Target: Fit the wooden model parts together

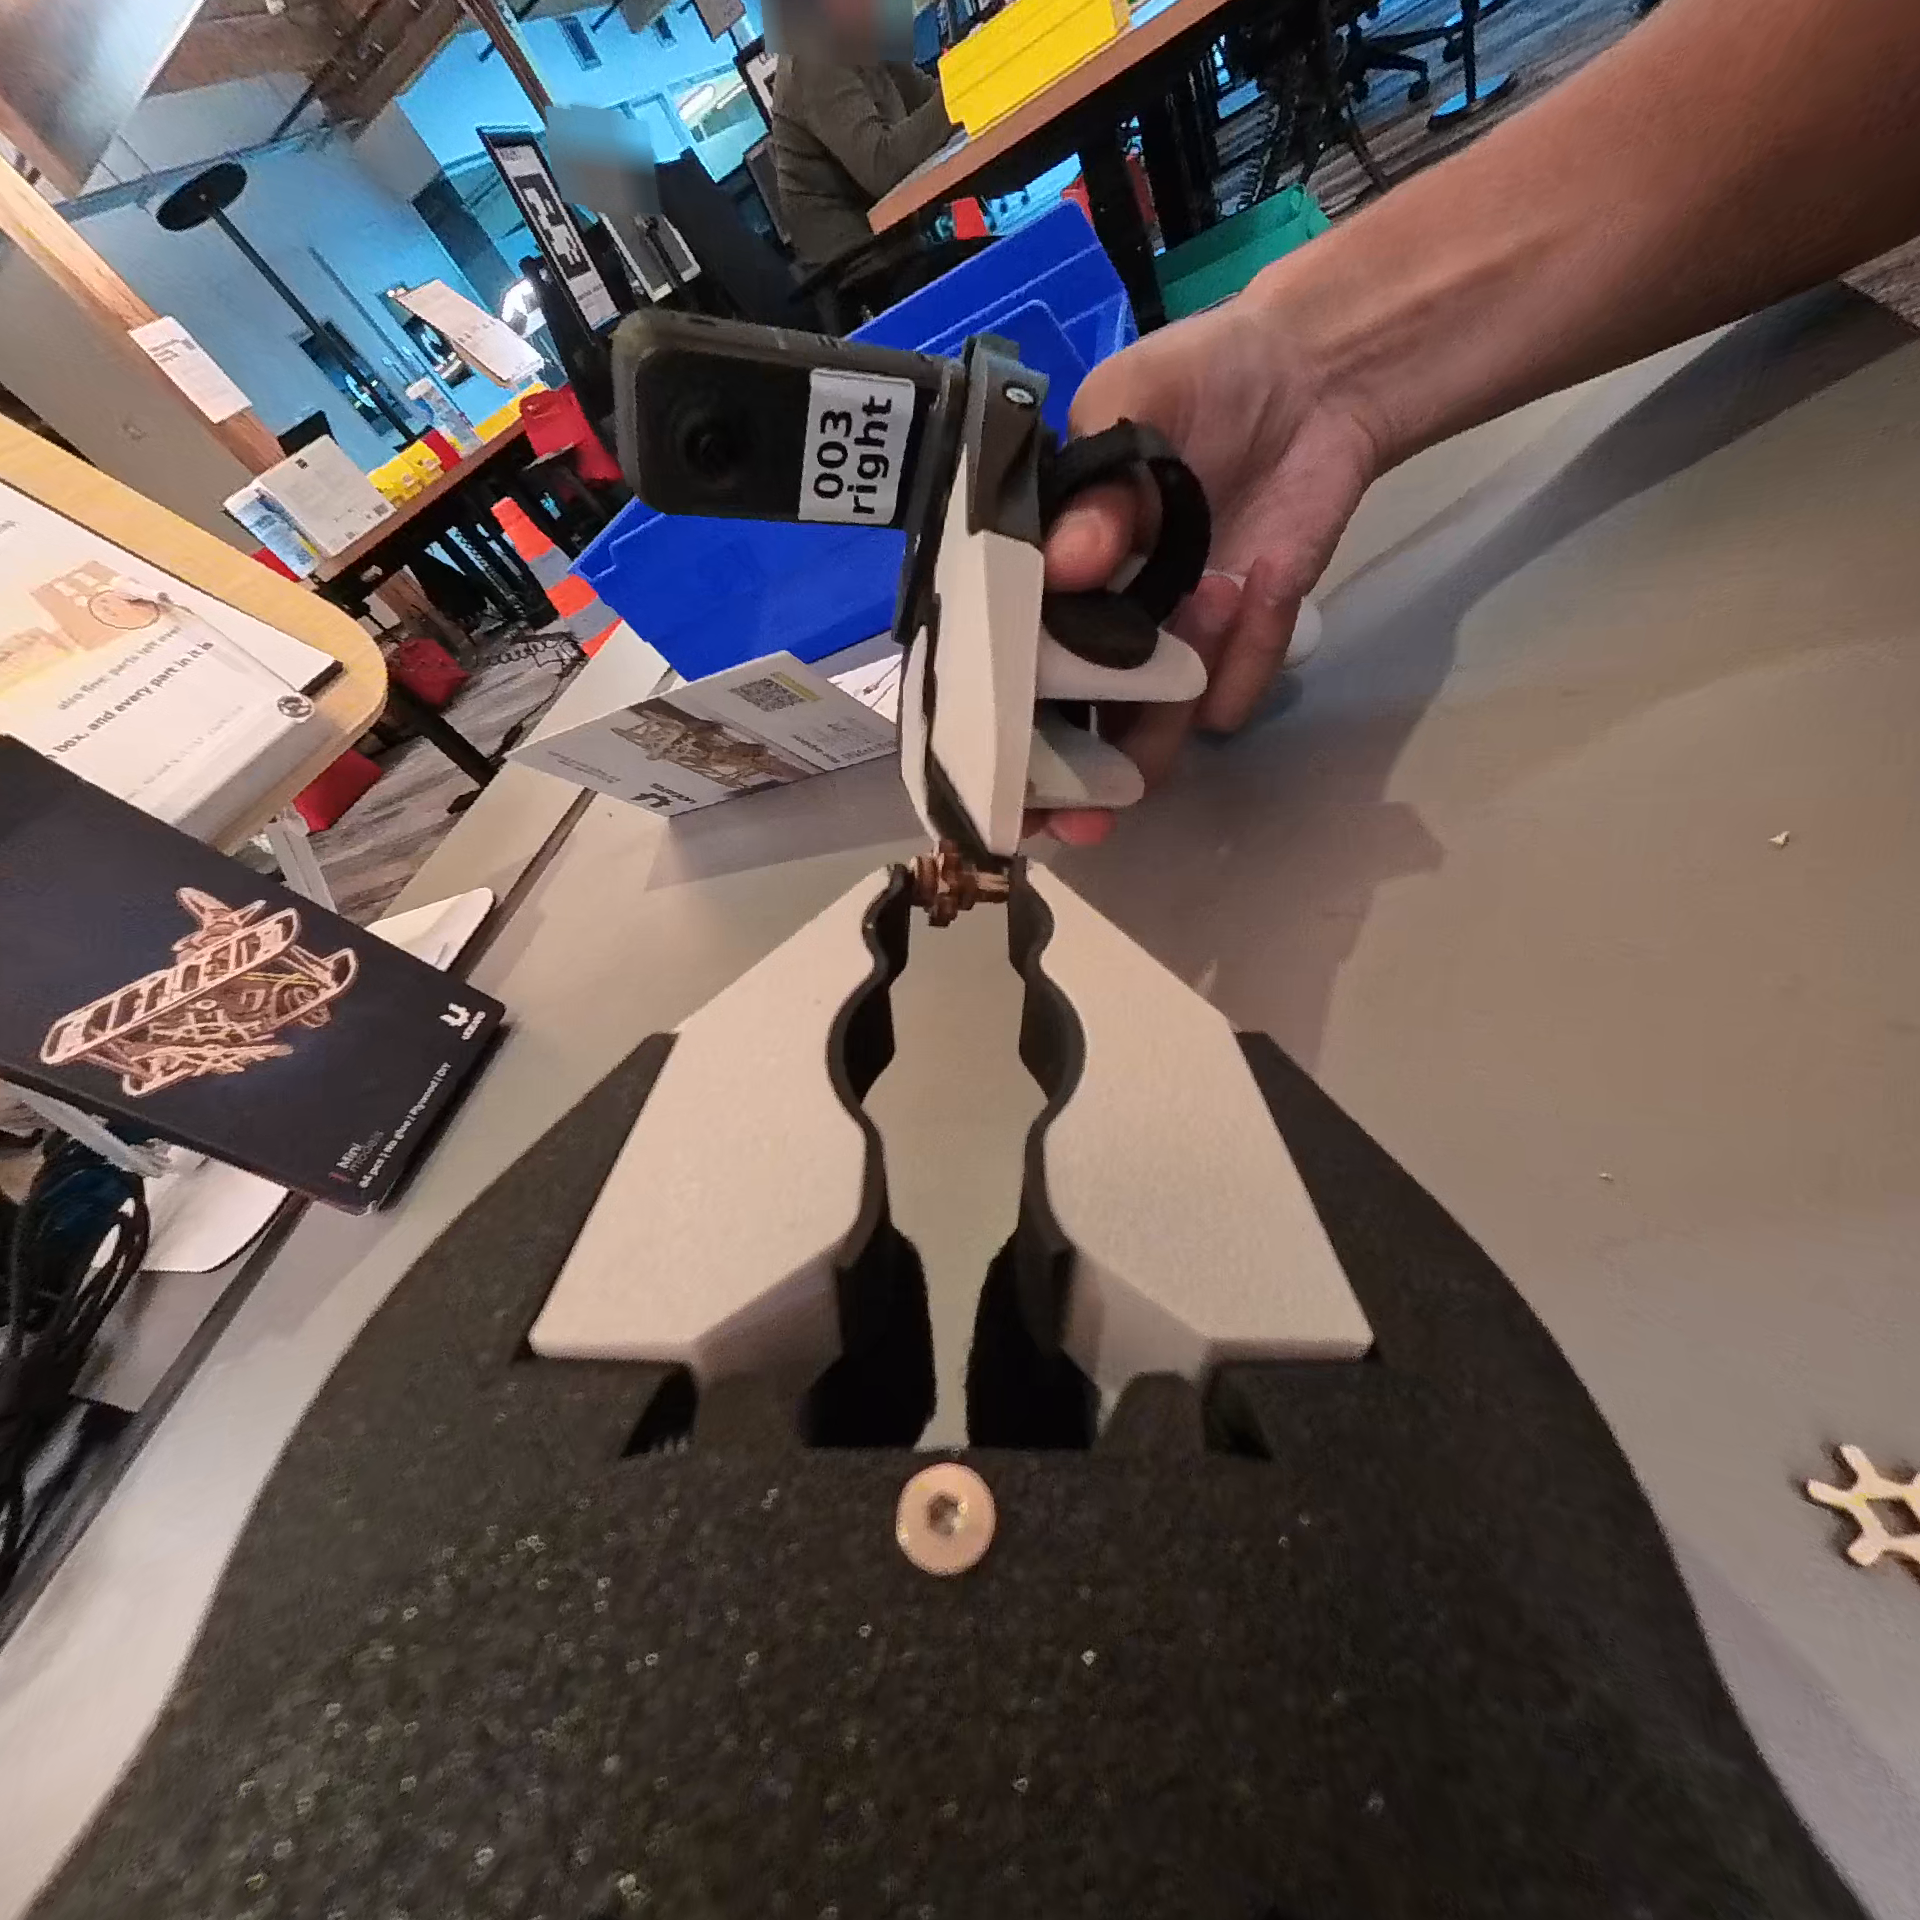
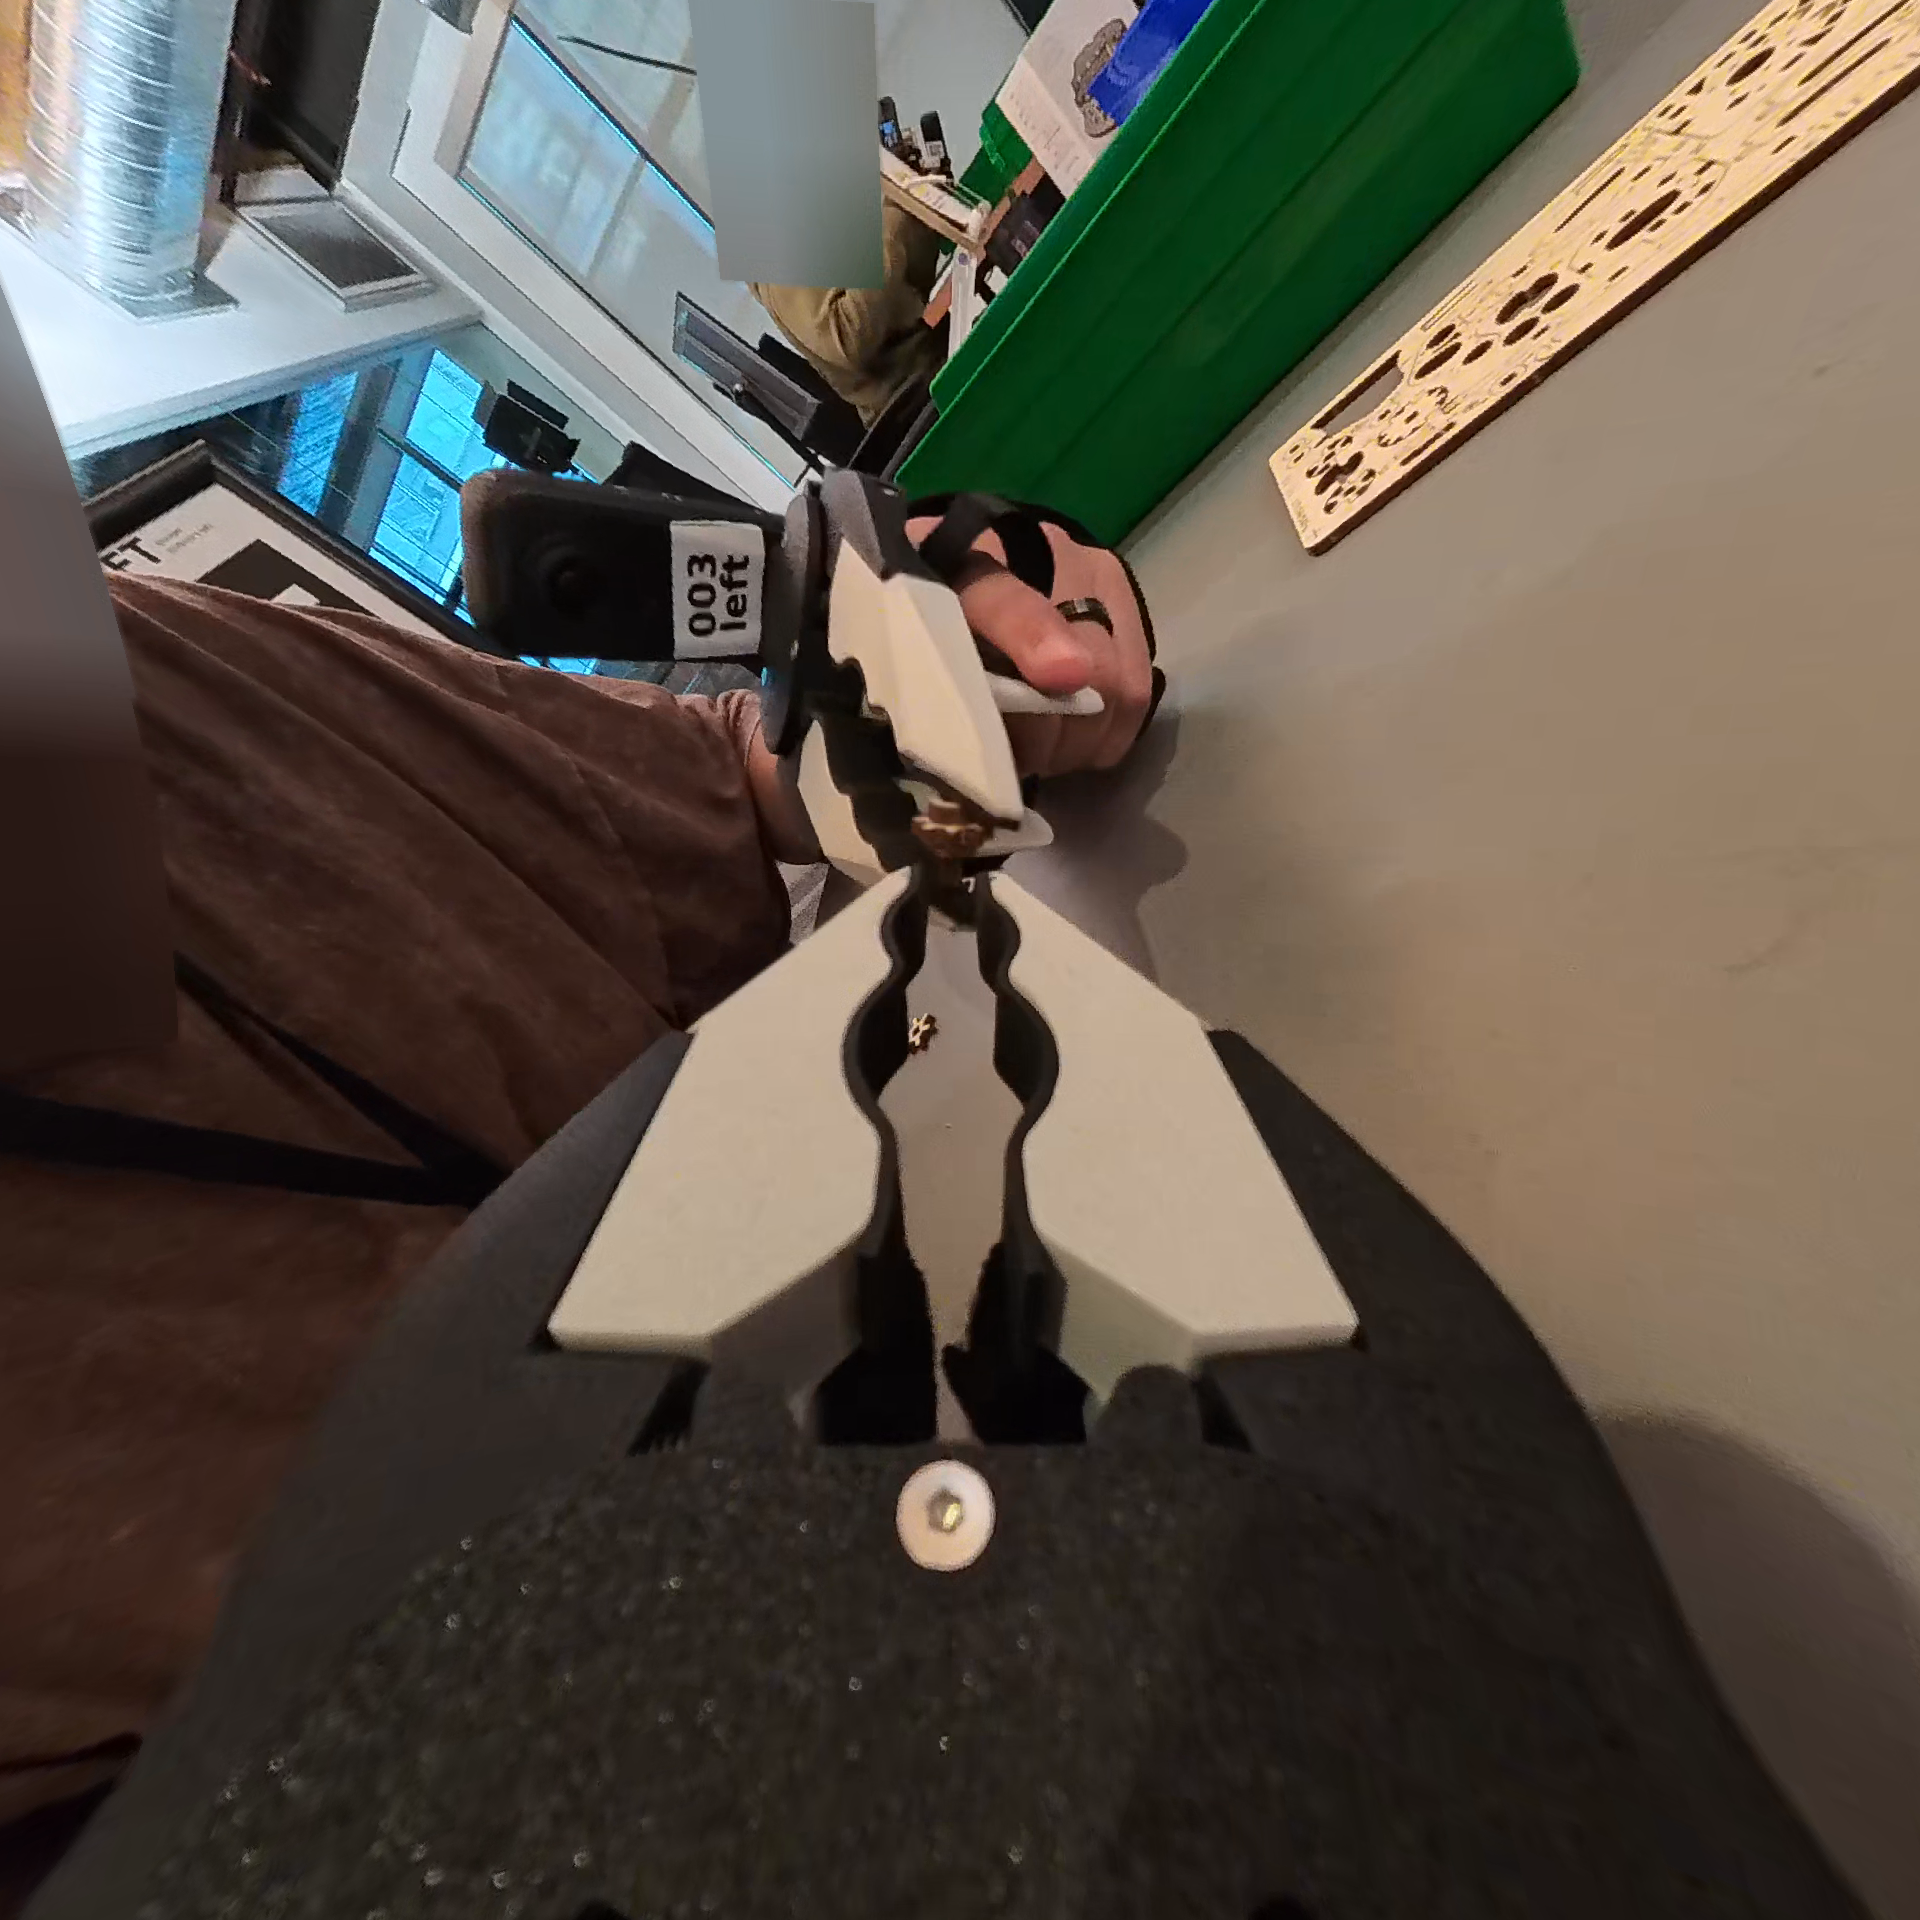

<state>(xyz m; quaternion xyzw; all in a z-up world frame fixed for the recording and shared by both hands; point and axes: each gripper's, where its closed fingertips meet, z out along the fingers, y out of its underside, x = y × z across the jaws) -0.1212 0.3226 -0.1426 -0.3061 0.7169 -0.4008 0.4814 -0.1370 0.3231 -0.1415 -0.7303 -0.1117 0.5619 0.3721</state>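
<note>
A small wooden assembly [image 1: 954, 885], toothed discs on a short axle, is held between my two grippers just above the grey table [image 1: 1558, 987]. My left gripper [image 1: 956, 883] is shut on it, one fingertip at each end. My right gripper [image 1: 975, 844] comes down from above, its jaws together on the right part of the assembly. In the right wrist view the assembly [image 2: 951, 829] sits in the left gripper [image 2: 961, 826], just beyond my right gripper [image 2: 951, 891]. A tiny loose wooden gear [image 2: 922, 1032] lies on the table under my right fingers.
A star-shaped wooden piece [image 1: 1870, 1517] lies at the right. A punched wooden parts sheet [image 2: 1610, 260] lies by a green bin [image 2: 1247, 260]. A blue bin [image 1: 831, 551], a leaflet [image 1: 727, 738] and a black booklet [image 1: 239, 1029] are behind and to the left. My two grippers' fingertips are within a few centimetres of each other.
</note>
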